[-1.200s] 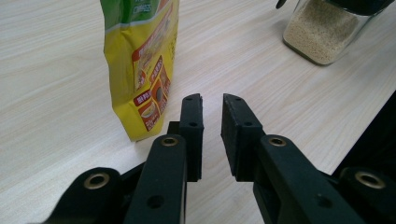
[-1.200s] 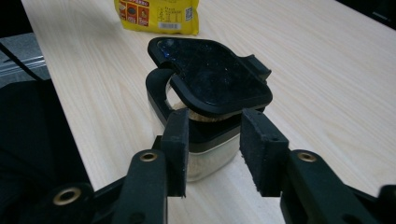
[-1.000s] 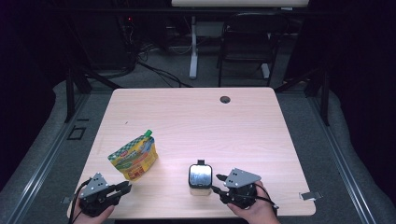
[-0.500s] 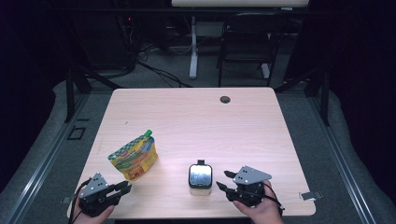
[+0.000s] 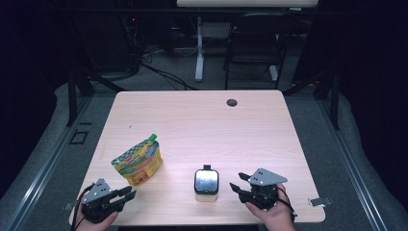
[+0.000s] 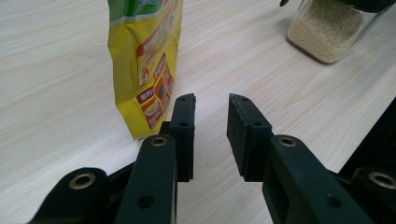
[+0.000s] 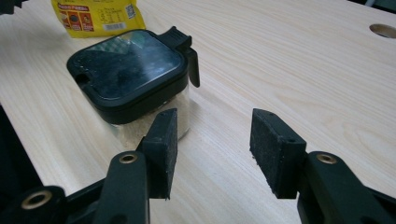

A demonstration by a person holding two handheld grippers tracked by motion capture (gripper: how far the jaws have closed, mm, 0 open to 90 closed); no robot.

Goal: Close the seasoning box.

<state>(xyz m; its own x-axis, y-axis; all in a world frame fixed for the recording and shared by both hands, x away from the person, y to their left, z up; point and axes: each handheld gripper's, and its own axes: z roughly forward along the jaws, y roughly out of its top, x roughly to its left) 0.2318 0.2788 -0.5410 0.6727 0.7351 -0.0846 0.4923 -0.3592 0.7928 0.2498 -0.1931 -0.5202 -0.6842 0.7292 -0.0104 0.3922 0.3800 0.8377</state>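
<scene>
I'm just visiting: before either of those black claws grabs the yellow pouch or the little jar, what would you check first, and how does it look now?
1. Left gripper empty, jaws apart: ok; they have just been opening.
2. Right gripper empty, jaws wide: ok; they have just been opening too.
3. Pouch lined up between the left jaws: not ok, it stands off to one side in the left gripper view.
4. Jar lined up between the right jaws: not ok, it sits beside one jaw.
5. Jar lid shut: looks ok.
6. Pouch's green cap tight: cannot tell.
</scene>
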